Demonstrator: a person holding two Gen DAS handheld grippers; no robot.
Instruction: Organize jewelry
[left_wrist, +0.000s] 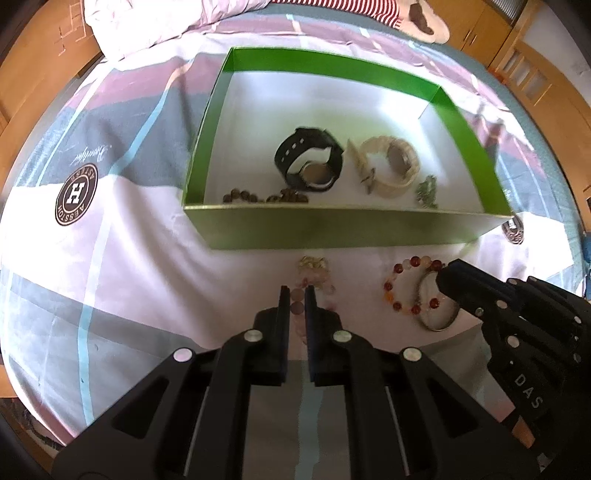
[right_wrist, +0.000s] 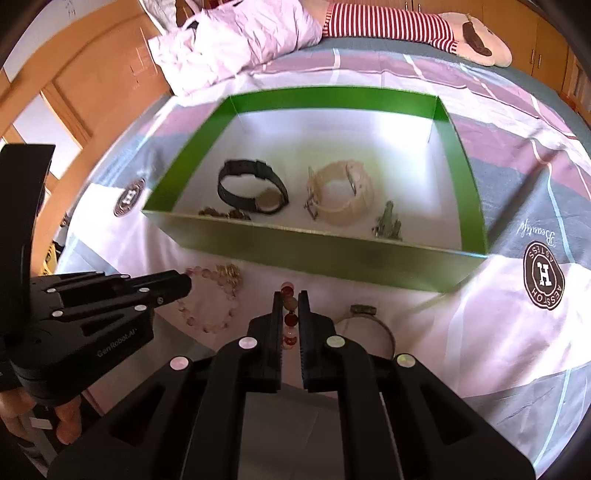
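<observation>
both claws are closing on bracelets lying on the bed before the green box (left_wrist: 347, 229).
left claw (left_wrist: 296, 295) is pinching the pink bracelet (left_wrist: 314, 282), right claw (right_wrist: 290, 301) the red bracelet (right_wrist: 290, 317); lifting straight up should be clearing the wall.

Green box (left_wrist: 347, 230) near wall stands between bracelets (left_wrist: 413, 288) and tray floor.

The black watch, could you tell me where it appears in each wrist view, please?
Left wrist view: black watch lies mid-picture inside the green box, left of the cream watch.
Right wrist view: black watch lies left of centre in that box.
Shared landmark: the cream watch beside it.
</observation>
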